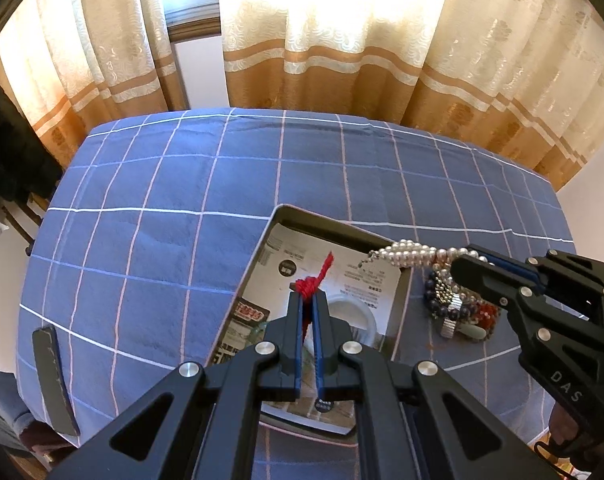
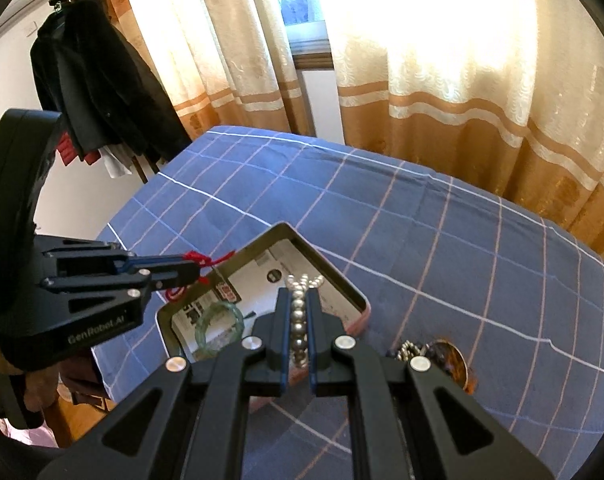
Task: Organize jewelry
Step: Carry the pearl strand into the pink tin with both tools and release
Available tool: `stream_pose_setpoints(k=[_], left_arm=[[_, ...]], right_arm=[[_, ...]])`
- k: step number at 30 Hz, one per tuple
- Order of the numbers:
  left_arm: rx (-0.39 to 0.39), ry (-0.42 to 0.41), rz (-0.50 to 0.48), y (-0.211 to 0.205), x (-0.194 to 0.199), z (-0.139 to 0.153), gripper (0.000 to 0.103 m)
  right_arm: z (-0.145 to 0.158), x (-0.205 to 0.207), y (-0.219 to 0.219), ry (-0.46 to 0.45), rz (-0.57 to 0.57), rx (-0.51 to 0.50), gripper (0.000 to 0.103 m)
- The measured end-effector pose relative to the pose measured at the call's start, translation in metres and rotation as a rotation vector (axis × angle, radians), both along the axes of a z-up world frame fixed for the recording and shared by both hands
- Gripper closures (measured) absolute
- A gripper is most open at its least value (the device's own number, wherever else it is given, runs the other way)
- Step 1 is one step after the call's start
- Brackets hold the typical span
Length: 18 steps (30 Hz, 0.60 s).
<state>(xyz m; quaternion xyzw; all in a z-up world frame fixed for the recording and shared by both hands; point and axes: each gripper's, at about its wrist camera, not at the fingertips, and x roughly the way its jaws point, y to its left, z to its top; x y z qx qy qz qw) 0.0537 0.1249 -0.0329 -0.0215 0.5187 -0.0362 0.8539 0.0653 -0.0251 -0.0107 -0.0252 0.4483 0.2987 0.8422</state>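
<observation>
Lying at the far left of the blue checked counter (image 1: 150, 208) is a flat dark strip (image 1: 54, 376), well apart from everything else. Right of it sits an open rectangular tin (image 1: 258, 248) lined with printed paper; the right wrist view shows its pink outer wall and a translucent green bangle (image 2: 222, 322) resting inside near the corner closest to the camera.

The left gripper (image 1: 309, 294) hovers over the tin, its jaws pressed together on a red knotted cord (image 1: 313, 280); a frayed end of the cord sticks up past the fingertips, and in the right wrist view a small red loop hangs beneath the fingers.

Further right, the right gripper (image 1: 467, 260) is pinching a pearl bracelet (image 1: 411, 254) above the tin's right edge. The woven pearl band juts out leftward from the fingertips over the tin, ending in a short metal chain. In the right wrist view the beads run between the closed jaws.

Beyond the tin's right wall, a heap of remaining jewelry (image 1: 457, 308) lies on the counter: dark blue beads, silver beads, red beads, a metal stretch band and a pale pendant, tangled together. In the right wrist view an amber-brown bangle shows in that pile.

Cream and tan curtains (image 1: 341, 40) hang behind the counter, and dark coats (image 2: 98, 80) hang at the far left in the right wrist view.
</observation>
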Motion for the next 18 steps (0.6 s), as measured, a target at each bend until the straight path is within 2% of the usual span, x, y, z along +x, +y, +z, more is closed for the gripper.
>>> stream_pose_setpoints(k=[18], left_arm=[[0.028, 0.053, -0.024, 0.002, 0.039, -0.037, 0.099]], right_arm=[[-0.039, 0.033, 0.030, 0.030, 0.032, -0.075, 0.094]])
